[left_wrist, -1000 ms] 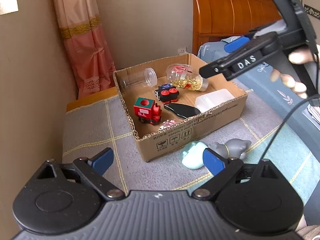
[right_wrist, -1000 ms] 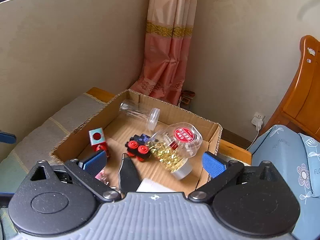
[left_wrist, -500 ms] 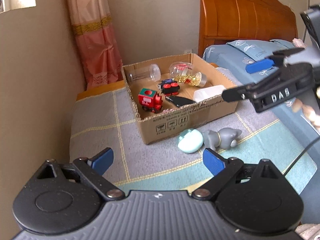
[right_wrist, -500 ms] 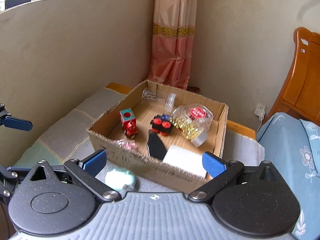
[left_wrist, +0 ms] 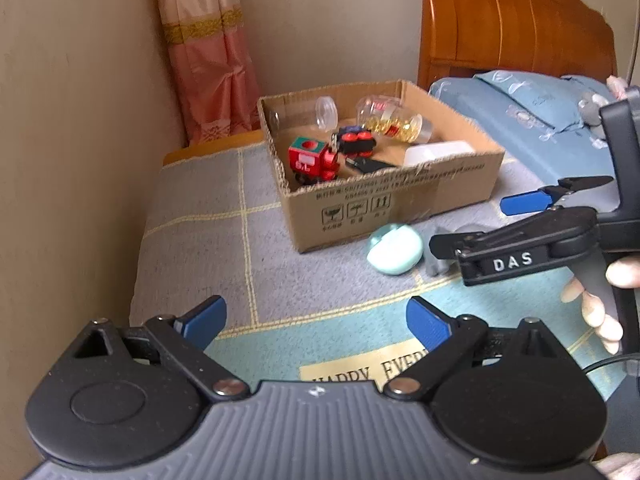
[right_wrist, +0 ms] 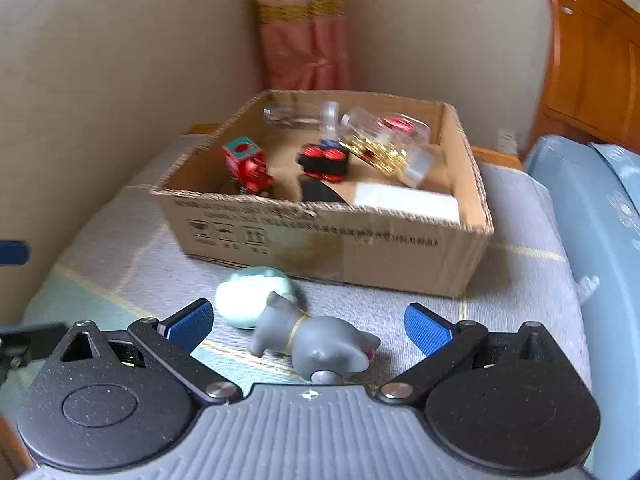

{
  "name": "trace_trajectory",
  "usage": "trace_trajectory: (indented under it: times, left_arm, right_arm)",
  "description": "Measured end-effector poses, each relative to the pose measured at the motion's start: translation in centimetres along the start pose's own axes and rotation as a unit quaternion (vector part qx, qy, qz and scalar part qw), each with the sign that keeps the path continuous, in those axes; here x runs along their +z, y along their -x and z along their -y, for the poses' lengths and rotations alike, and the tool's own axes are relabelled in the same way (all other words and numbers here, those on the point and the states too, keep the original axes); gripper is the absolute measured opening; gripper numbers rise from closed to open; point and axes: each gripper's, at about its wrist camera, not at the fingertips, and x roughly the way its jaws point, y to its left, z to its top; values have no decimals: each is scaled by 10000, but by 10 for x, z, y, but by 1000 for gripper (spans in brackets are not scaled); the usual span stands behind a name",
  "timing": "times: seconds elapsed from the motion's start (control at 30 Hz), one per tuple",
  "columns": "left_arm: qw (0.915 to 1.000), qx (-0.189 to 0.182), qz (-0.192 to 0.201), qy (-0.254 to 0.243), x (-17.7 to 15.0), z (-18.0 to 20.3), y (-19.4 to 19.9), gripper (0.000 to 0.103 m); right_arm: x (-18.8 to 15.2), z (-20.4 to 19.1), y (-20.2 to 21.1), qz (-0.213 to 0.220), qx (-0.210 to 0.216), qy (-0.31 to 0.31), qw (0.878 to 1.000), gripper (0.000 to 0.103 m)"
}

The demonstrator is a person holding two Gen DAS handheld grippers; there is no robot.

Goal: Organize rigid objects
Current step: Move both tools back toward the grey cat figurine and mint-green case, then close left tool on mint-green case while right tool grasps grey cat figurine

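Box (left_wrist: 400,204): plain brown cardboard, black printed text and handling symbols on the side wall. Toy train (left_wrist: 314,159): red body, teal top, white label. Second toy (right_wrist: 323,163): black with red wheels. Clear jar (left_wrist: 394,121): red cap, golden contents. Case (right_wrist: 250,294) just outside the box: pale mint. Toy animal (right_wrist: 316,340): grey, thin yellow band at the neck. Blanket (left_wrist: 208,240): grey with thin yellow grid lines, teal panel near the camera, cream strip with dark lettering. Curtain (left_wrist: 204,60): pink, gold patterned band. Headboard (left_wrist: 512,28): orange-brown wood. Bedding (left_wrist: 532,120): light blue with pale print. Both claws: black arms, blue pads.
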Motion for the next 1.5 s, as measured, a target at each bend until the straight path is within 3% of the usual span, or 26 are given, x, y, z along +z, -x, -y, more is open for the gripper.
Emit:
trace_trajectory:
  times: [0.23,0.53,0.73,0.97,1.27,1.5]
  left_arm:
    - [9999,-72,-79,83,-4,2,-12,96]
    - [9996,-215,-170,65,-5,8,-27,96]
    - [9994,-340,-9,11,4,17,-40,96]
    - [9982,-520,-47,288,32,32,-74,96]
    - [9971,-299,-358,606,34,45,-125,96]
    - [9978,-156,-437,472,18,36,-119,97]
  right_arm:
    - [-16,5,-19,-152,-164,-225,9995,103]
    - [-46,33,-11,-335,-282,-350,9984,103]
    - [-61,33,-7,-223,-287,358,9987,103]
    - [-64,36,-6,-119,-175,431,9988,103]
    - [-68,35,-3,-36,-118,501,9987,103]
    - [-71,37,-2,29,-41,577,9983,103]
